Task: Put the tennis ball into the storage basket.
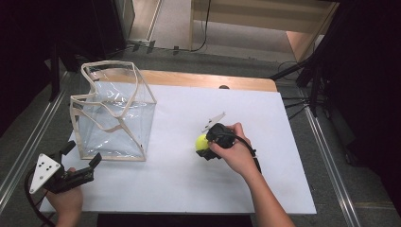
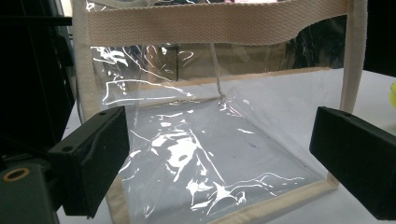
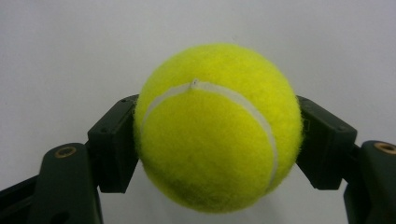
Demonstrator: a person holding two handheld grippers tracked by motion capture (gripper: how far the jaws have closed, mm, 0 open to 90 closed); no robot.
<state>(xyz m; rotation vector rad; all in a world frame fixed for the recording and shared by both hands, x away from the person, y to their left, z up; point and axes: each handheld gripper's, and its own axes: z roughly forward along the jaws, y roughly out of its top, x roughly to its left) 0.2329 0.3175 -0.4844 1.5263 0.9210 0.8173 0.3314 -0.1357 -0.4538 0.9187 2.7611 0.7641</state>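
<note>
A yellow tennis ball (image 3: 217, 128) sits clamped between the two black jaws of my right gripper (image 3: 217, 140), which is shut on it over the white board. From above, the ball (image 1: 202, 141) and the right gripper (image 1: 208, 144) are right of the board's middle. A clear plastic bag (image 1: 113, 113) with cream webbing trim stands open-topped at the board's left. My left gripper (image 1: 84, 153) rests near the front left corner, jaws open and pointing at the bag (image 2: 210, 140), with nothing between them.
The white board (image 1: 189, 184) lies on a wooden table (image 1: 208, 80). Metal rails run along both sides, and dark stands and cables crowd the right. A sliver of the ball (image 2: 393, 93) shows at the left gripper view's right edge.
</note>
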